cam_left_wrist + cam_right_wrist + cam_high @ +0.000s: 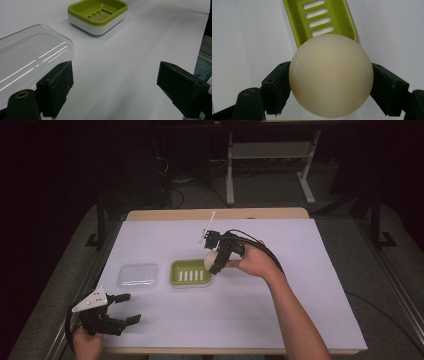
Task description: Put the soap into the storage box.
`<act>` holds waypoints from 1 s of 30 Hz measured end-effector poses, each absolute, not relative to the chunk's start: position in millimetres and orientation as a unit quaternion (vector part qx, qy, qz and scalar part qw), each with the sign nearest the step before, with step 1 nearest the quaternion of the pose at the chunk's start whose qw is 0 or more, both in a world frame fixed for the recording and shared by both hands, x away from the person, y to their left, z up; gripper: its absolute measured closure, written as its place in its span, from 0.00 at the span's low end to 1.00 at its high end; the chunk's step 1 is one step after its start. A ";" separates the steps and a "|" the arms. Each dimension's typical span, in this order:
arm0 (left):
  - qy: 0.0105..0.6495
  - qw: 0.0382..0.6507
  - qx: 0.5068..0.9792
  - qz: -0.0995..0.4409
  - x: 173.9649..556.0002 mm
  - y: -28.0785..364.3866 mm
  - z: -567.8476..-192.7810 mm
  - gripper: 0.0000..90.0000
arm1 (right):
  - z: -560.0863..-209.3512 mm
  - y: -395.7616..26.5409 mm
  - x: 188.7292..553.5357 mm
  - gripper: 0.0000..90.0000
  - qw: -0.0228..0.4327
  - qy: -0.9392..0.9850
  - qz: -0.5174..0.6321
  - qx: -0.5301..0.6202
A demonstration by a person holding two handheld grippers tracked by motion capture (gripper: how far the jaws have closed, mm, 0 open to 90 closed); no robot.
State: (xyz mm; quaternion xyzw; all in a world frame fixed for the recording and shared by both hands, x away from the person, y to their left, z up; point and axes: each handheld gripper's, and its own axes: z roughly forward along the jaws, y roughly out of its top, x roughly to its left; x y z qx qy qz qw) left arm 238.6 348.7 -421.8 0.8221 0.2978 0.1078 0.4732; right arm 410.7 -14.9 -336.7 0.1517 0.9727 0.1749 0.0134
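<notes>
A cream-white ball (pixel 330 75) sits clamped between the two black jaws of my right gripper (pixel 214 261), held just above the right end of a green slotted soap dish (pixel 190 273) in the middle of the table. The same ball (pixel 210 259) shows in the high view at the dish's right rim. In the right gripper view the dish (pixel 324 18) lies below and beyond the ball. My left gripper (pixel 126 307) rests open near the table's front left corner, nothing between its jaws. A clear plastic lid (pixel 138 276) lies left of the dish.
White paper covers the table (pixel 300 295). In the left gripper view the clear lid (pixel 27 57) lies just beyond the left jaw and the soap dish (pixel 98 15) farther off. Dark floor and metal frame legs (pixel 230 170) stand behind the table.
</notes>
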 end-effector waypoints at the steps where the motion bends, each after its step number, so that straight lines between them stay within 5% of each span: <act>1: 0.298 0.473 0.822 0.108 238.6 348.7 -421.7 0.14 | -336.2 -13.8 411.2 0.25 0.014 0.973 0.175 0.151; 30: 0.304 0.479 0.817 0.107 237.4 349.4 -421.9 0.14 | -330.5 17.1 420.5 0.25 0.010 0.975 0.184 0.125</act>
